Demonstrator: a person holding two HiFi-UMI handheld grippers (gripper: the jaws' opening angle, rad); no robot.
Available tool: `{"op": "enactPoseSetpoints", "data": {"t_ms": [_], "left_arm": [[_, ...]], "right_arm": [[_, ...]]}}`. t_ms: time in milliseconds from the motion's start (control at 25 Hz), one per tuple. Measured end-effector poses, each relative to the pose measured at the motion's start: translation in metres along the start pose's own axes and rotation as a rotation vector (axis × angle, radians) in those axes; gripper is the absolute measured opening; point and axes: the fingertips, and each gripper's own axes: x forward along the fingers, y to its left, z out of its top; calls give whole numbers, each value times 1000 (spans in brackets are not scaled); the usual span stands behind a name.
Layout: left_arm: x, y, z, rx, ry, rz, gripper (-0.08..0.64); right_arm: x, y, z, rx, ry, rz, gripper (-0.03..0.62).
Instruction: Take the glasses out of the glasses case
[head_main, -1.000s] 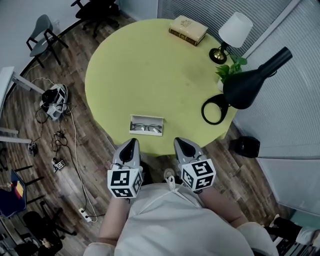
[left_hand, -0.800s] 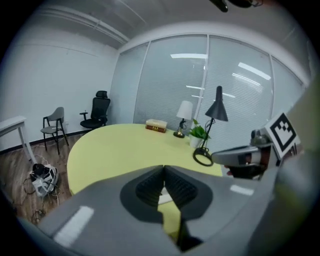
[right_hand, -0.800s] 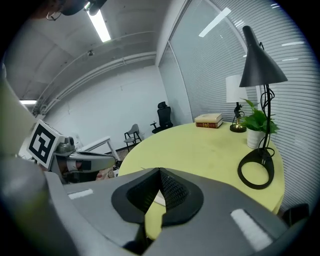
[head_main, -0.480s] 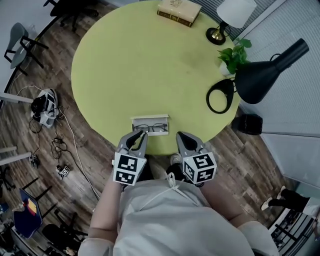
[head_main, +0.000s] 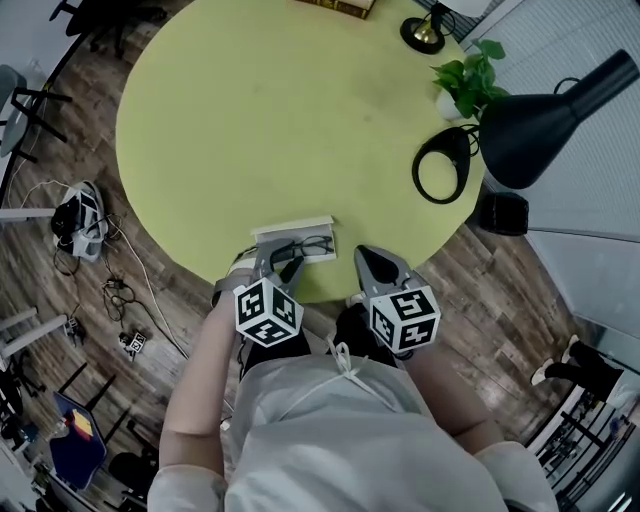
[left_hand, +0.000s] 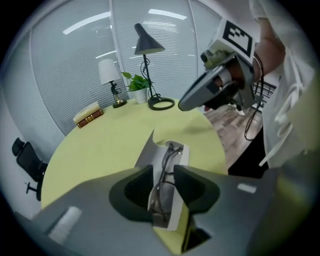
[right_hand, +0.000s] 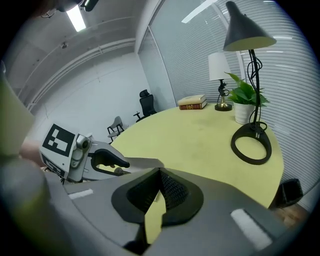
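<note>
**A:** Why are we opening our left claw (left_hand: 163, 169)?

**B:** So it fits around the glasses (head_main: 312, 245), lying between its tips in the glasses case (head_main: 295, 225) at the worktop's (head_main: 280, 110) edge. Our right claw (right_hand: 159, 172) is hanging clenched, empty.

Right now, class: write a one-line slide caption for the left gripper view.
Left gripper, tongs opening, glasses in their open white case showing through the gap, yellow-green table beneath.

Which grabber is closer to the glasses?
Left. The left gripper hangs just over the glasses, jaws opening with them in between. The right gripper is off to their right, near the table edge.
</note>
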Motion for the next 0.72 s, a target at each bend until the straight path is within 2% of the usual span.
{"op": "enactPoseSetpoints", "data": {"t_ms": [200, 360, 560, 720], "left_arm": [[18, 2, -8, 50, 46, -56, 130], [24, 1, -11, 26, 59, -117, 101], [27, 0, -14, 47, 70, -143, 58], [28, 1, -14, 124, 70, -144, 24]], "right_arm": [[1, -6, -5, 8, 14, -5, 0], [1, -9, -13, 20, 27, -10, 0], [1, -6, -15, 23, 29, -10, 0], [1, -3, -10, 16, 22, -4, 0]]}}
